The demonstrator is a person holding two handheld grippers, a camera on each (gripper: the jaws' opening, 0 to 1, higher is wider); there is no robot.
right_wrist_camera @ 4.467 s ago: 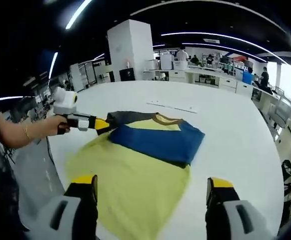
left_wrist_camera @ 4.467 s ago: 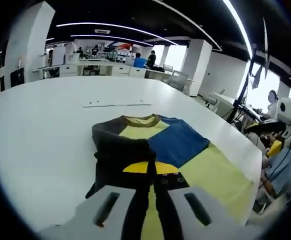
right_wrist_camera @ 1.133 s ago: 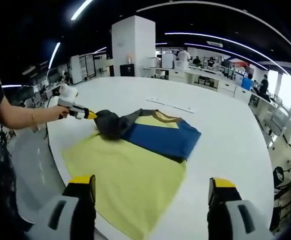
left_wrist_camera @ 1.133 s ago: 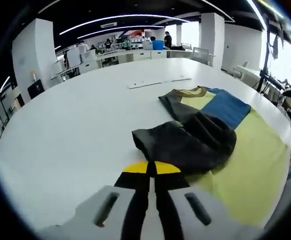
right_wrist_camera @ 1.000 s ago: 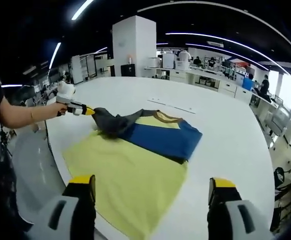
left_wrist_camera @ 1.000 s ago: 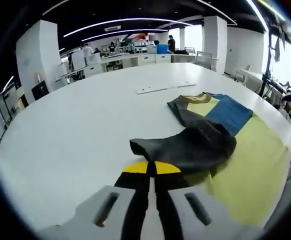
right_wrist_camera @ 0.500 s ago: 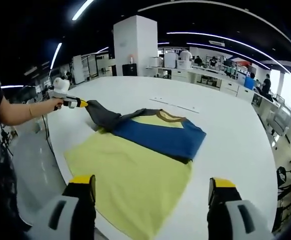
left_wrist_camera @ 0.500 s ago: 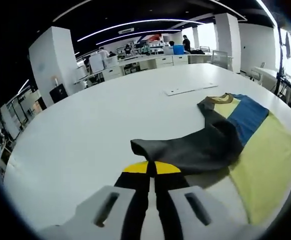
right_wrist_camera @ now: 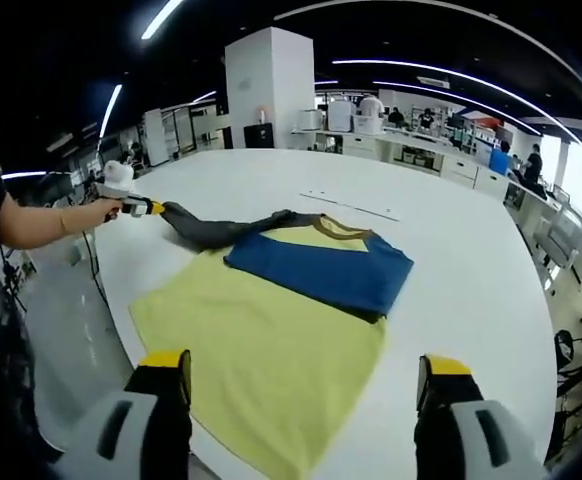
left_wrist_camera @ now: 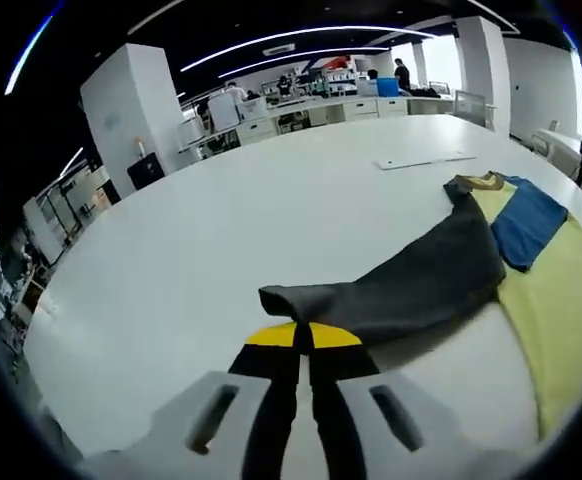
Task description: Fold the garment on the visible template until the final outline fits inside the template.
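- Left gripper view is showing the left gripper (left_wrist_camera: pixel 304 338) with its yellow-tipped jaws pressed together on the cuff end of the dark grey sleeve (left_wrist_camera: pixel 411 285), which is running away from the jaw tips, ahead and to their right, across the white round table (left_wrist_camera: pixel 221 230).
- That sleeve is lying drawn out straight, joining the yellow, blue and grey knit garment (right_wrist_camera: pixel 291 300) at the brown collar (right_wrist_camera: pixel 343 229) far ahead of the jaws.
- Right gripper view is showing the right gripper (right_wrist_camera: pixel 301 375) with its jaws standing wide apart and gripping nothing, hanging over the near hem; the yellow body is lying between and just ahead of them, the folded blue panel (right_wrist_camera: pixel 321 265) further on.
- Far to the left of those jaws, a person's hand (right_wrist_camera: pixel 96 212) is holding the left gripper at the sleeve end.
- I am taking this as the sleeve step: one side looks folded in, the grey sleeve is laid out flat.
- Next, I judge, the sleeve wants carrying back over the body, laid smoothly, then released.
- A thin white strip (left_wrist_camera: pixel 423 160) is lying on the table beyond the collar; I cannot tell whether it marks the template.
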